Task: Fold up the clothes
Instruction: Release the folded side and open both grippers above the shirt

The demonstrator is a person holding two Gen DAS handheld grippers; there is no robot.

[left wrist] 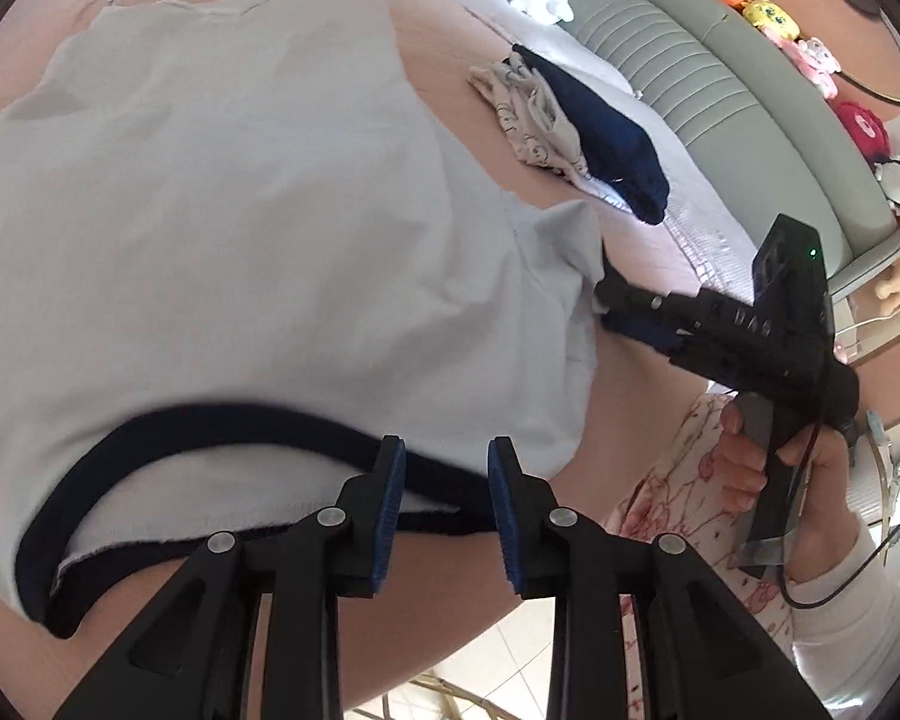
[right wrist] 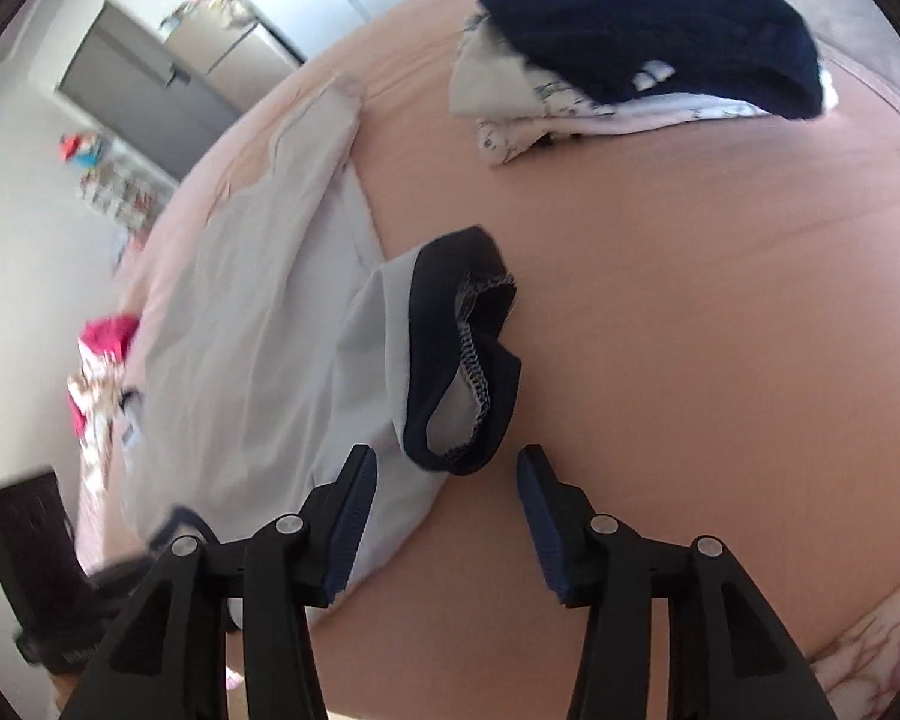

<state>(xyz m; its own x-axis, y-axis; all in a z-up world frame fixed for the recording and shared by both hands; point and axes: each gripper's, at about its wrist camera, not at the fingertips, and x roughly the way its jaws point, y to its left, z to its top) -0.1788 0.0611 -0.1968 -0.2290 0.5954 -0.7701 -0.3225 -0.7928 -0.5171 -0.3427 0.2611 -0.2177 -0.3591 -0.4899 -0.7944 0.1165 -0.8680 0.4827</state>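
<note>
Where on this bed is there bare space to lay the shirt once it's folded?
Bare pink sheet lies between the white shirt's navy sleeve cuff and the folded pile, reaching toward the near edge. The left side is crowded: the white shirt covers most of it.

Pale grey shirt [left wrist: 240,228] with navy trim on a peach sheet [right wrist: 720,330].

A pale blue T-shirt [left wrist: 240,210] with navy collar [left wrist: 210,420] lies spread on the bed; at about 2 o'clock, seemingly folded clothes [left wrist: 576,132] are stacked.
</note>
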